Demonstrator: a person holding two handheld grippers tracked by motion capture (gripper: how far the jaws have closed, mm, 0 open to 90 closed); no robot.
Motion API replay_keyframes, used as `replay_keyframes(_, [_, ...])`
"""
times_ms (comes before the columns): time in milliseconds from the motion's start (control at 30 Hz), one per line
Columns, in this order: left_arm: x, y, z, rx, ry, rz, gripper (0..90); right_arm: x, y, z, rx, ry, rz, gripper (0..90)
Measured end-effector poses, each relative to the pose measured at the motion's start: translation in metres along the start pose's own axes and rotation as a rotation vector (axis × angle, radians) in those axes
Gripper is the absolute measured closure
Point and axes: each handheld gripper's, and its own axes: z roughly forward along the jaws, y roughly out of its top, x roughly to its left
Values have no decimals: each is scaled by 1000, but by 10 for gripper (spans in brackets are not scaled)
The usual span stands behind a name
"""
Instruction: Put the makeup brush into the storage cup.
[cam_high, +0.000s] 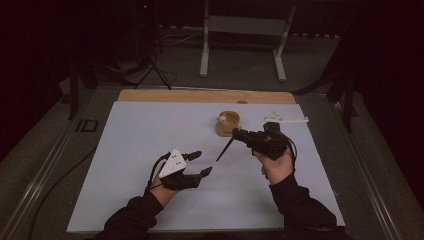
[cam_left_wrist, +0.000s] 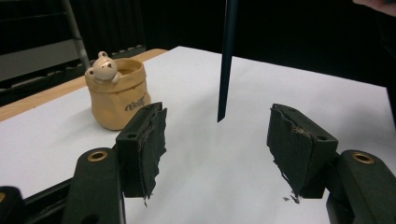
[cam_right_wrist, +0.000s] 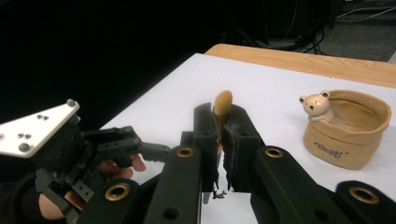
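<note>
My right gripper (cam_high: 236, 133) (cam_right_wrist: 222, 122) is shut on a thin dark stick (cam_high: 224, 149) with a tan end (cam_right_wrist: 223, 102) that pokes up between the jaws. In the high view the stick slants down and to the left from the jaws, toward my left gripper (cam_high: 204, 163). In the left gripper view the stick (cam_left_wrist: 226, 65) hangs down just beyond my left gripper (cam_left_wrist: 217, 140), whose jaws stand open with nothing between them. The left gripper (cam_right_wrist: 140, 145) with its grey plate sits at the left of the right gripper view.
A tan pot with a small bear figure on its rim (cam_high: 228, 123) (cam_left_wrist: 116, 95) (cam_right_wrist: 348, 130) stands on the white sheet (cam_high: 150, 130) just behind the right gripper. A white object (cam_high: 286, 119) lies at the back right. A wooden edge (cam_high: 200, 96) runs along the far side.
</note>
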Motion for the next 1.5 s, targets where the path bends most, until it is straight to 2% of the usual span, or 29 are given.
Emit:
replay_keyframes(100, [0,1,0,12,5,-29,269,-4,1,-1,16,-20,-22,845])
replay_keyframes(233, [2,1,1,22,18,-50,208,-11,2,-2,32,-57,-46,845])
replay_keyframes(300, [2,0,1,26,23,-49,198,-14,2,-3,37,-85,-78,845])
replay_keyframes(500, [3,0,1,22,27,-51,166,-25,4,-4,52,-145,-117,846])
replay_keyframes(533, [3,0,1,24,15,-52,166,-26,5,-4,54,-153,-122,845])
replay_keyframes(567, [3,0,1,31,7,-44,139,-27,6,-4,56,-157,-125,846])
replay_keyframes(600, [2,-1,1,36,22,-39,105,-28,7,-4,55,-164,-127,845])
replay_keyframes(667, [3,-1,1,36,10,-51,102,-30,9,-4,58,-175,-142,845])
replay_keyframes(733, [3,-1,2,46,16,-44,77,-32,12,-3,58,-187,-154,845])
replay_keyframes(867, [4,-1,1,44,11,-56,28,-36,19,-1,56,-194,-157,845])
replay_keyframes(1167, [4,-1,2,49,3,-53,23,-41,42,0,29,-219,-199,845])
replay_keyframes(1500, [2,-1,3,51,-12,-46,23,-45,69,1,-10,-218,-237,845])
